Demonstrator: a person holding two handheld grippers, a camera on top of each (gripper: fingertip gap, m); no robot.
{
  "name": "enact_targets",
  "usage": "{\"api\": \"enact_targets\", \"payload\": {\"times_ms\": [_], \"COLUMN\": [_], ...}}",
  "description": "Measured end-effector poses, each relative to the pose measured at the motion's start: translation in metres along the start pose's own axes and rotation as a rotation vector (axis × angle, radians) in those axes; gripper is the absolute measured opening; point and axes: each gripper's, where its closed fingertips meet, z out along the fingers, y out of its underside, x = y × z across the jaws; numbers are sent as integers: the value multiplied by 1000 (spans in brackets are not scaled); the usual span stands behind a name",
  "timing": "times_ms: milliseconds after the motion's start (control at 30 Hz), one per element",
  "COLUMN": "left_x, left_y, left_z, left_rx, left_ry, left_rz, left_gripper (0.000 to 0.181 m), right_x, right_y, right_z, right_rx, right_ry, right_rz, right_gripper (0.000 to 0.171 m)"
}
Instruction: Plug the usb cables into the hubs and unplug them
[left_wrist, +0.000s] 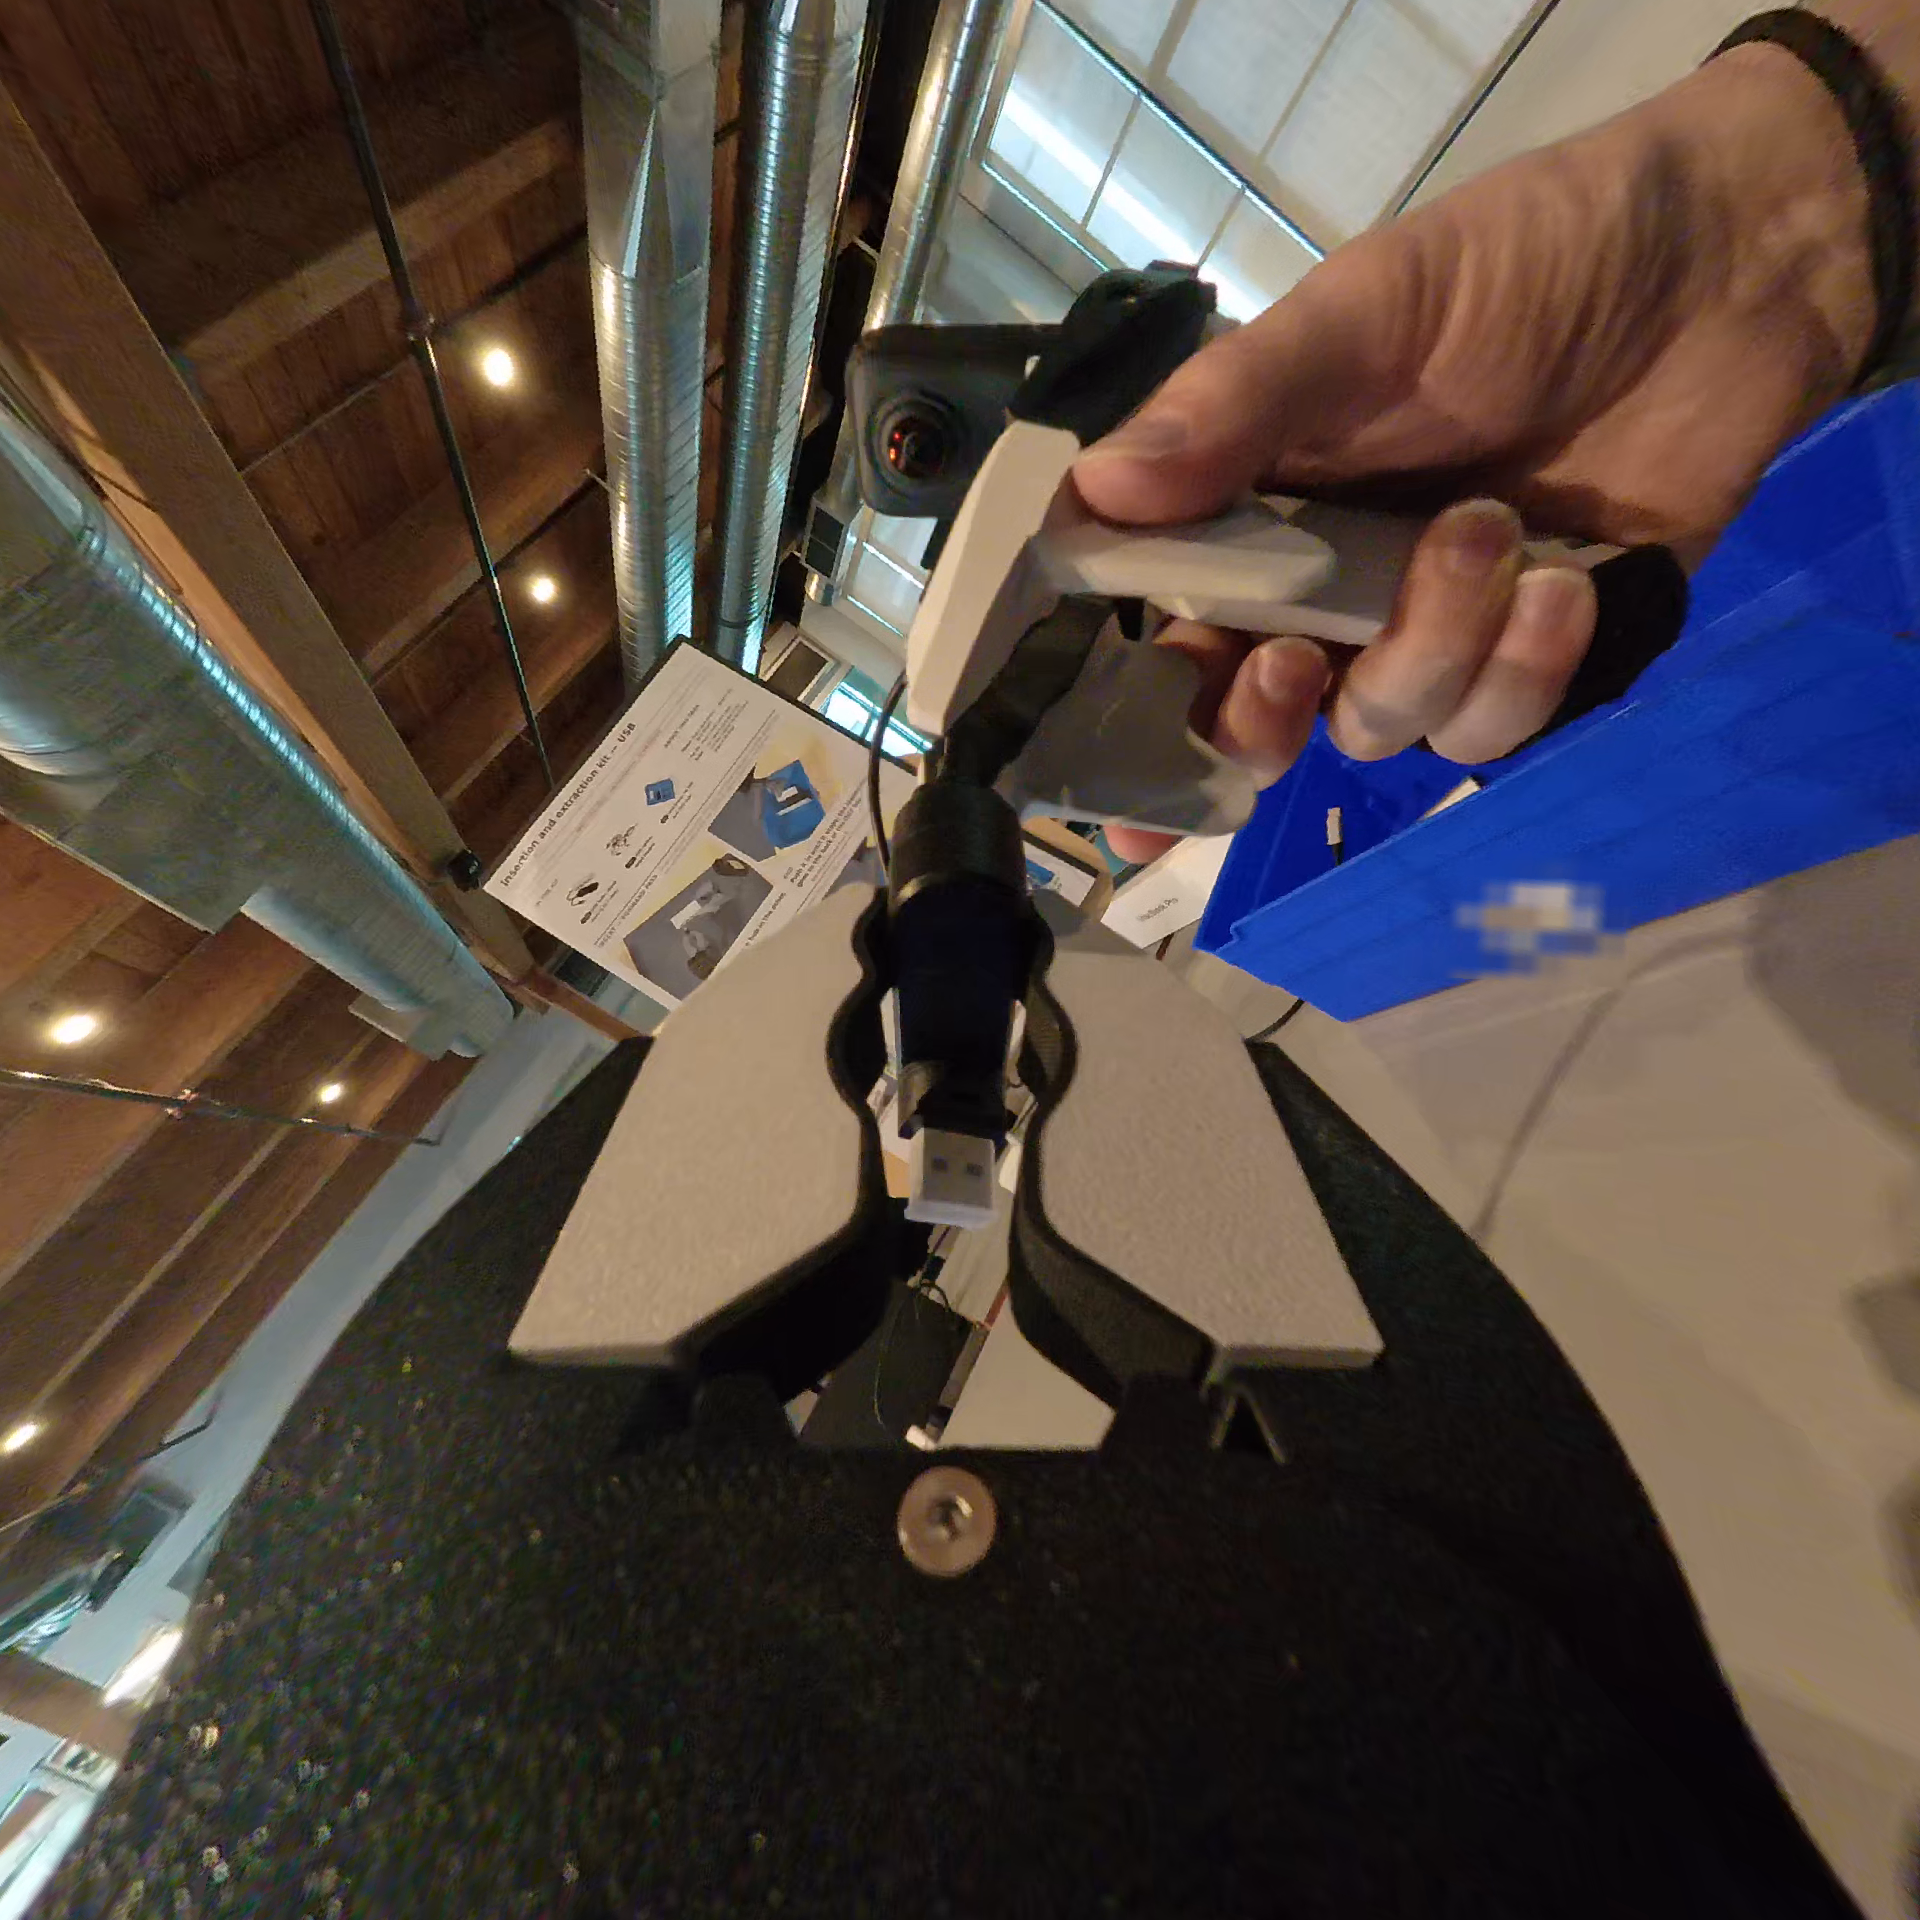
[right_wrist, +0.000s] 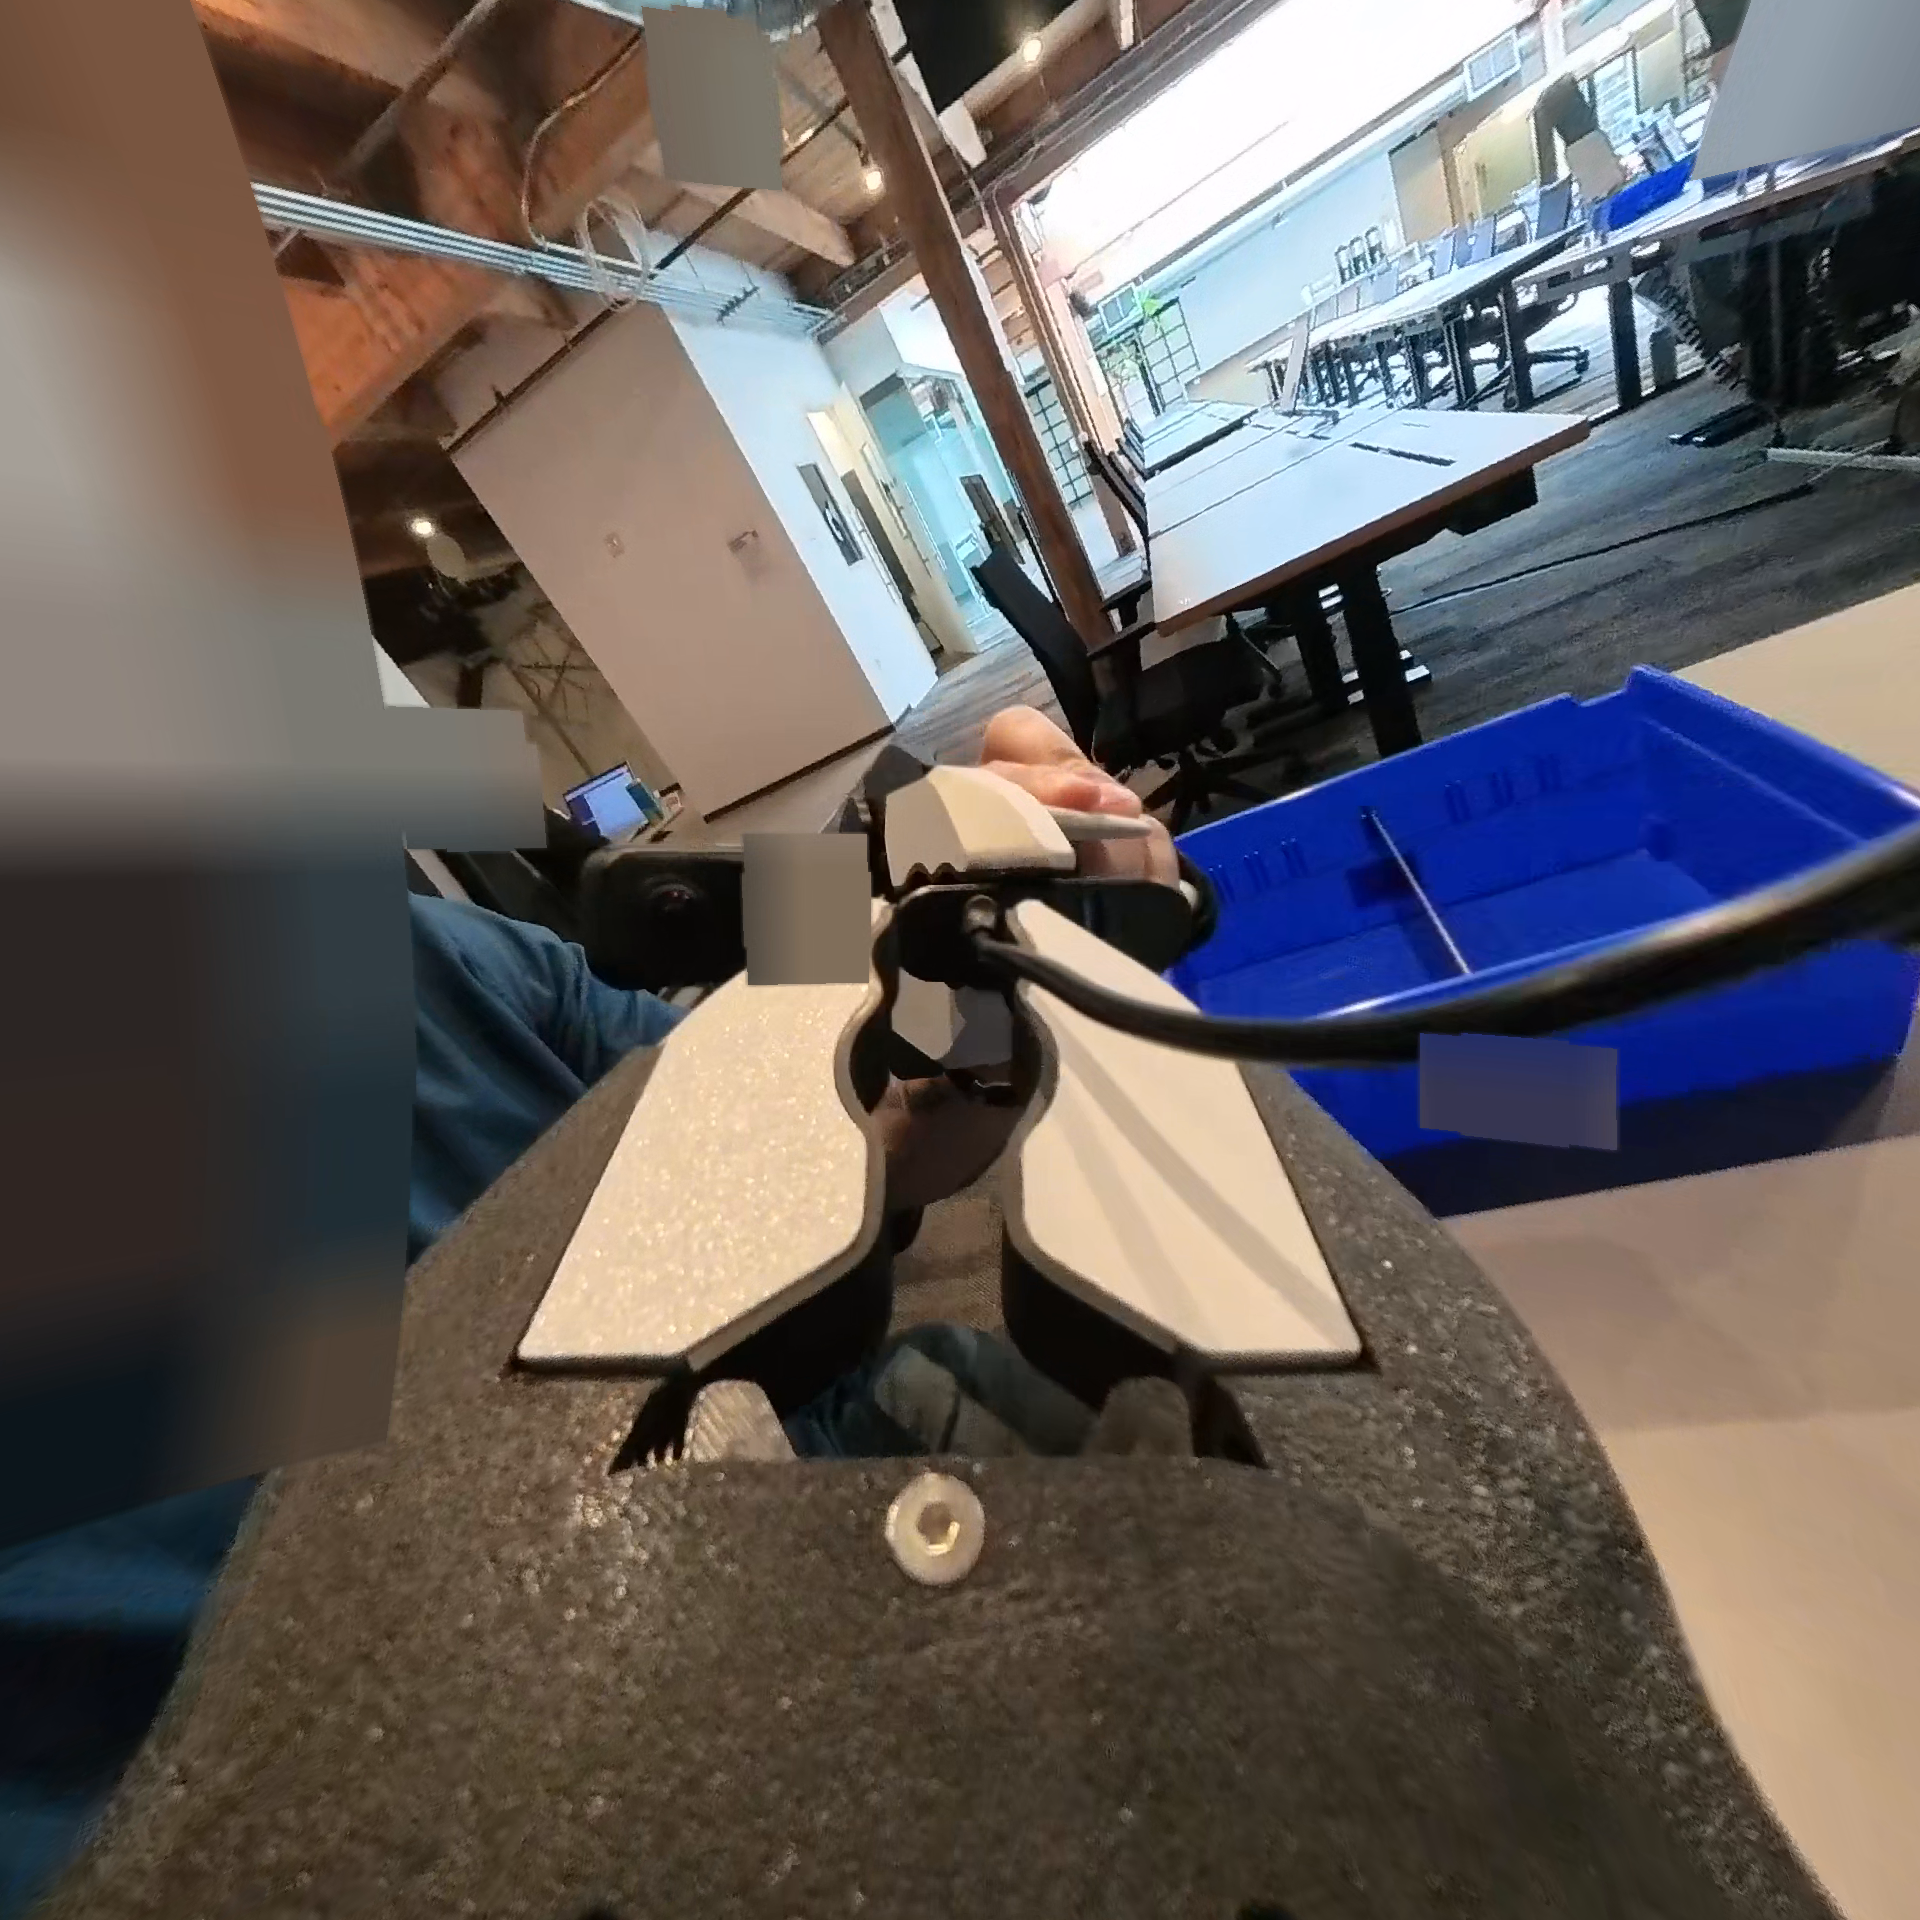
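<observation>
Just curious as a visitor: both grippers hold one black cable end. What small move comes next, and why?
Probably open the left gripper. It and the right gripper clamp the same cable end, and the bare plug points back into the left gripper, away from the right, which could then push it into a hub.

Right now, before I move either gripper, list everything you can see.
USB plug: one, black with a silver tip, between the left gripper's fingers.
Cable: one, black, running from the right gripper's tips across the bin.
Bin: one, blue, on the table to the right.
Instruction sheet: one, white, printed, propped up behind.
Table: one, grey, underneath.
Left gripper: grey fingers, shut on the plug.
Right gripper: grey fingers, shut on the cable end.
Hand: one, holding the right gripper.
</observation>
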Motion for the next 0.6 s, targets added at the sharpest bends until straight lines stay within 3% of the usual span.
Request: {"api": "enact_targets", "payload": {"times_ms": [133, 600], "left_x": [0, 7], "left_y": [-5, -7], "left_z": [-1, -2], "left_rx": [21, 15], "left_ry": [8, 62], "left_rz": [-8, -25], "left_gripper": [22, 21], "right_x": [1, -1], "right_y": [3, 12], "right_z": [2, 0], "right_rx": [-20, -125], "right_ry": [12, 65], "right_rz": [-22, -94], "right_gripper": [6, 7]}}
